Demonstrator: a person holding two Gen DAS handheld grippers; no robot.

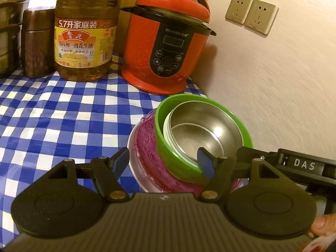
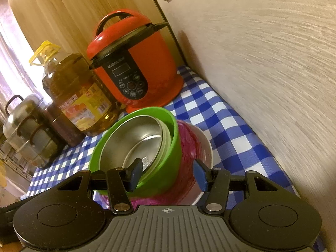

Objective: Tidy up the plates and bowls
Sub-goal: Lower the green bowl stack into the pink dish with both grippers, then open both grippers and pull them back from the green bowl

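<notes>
Left wrist view shows the left tongs (image 1: 163, 161) standing wide, their blue pads clear of the stack of bowls; nothing is pressed between them. One pad sits over the checked table (image 1: 63, 115), the other hangs inside the rim of the green bowl (image 1: 168, 147). That green bowl holds a steel bowl (image 1: 201, 130) and sits tilted in a magenta bowl (image 1: 149, 157), which rests in a white bowl (image 1: 134, 159). The stack stands on the table near the wall, just in front of the red pressure cooker (image 1: 166, 42). A large oil bottle (image 1: 84, 37) and a copper-coloured canister (image 1: 35, 42) stand to the cooker's left.

Right wrist view shows the right tongs (image 2: 168, 174) astride the near side of the same stack, one pad inside the green bowl (image 2: 168, 147), the other at the outer wall of the white bowl (image 2: 206, 147). Whether these pads actually press on the bowls cannot be told. A steel steamer pot (image 2: 25, 130) stands at the far left.
</notes>
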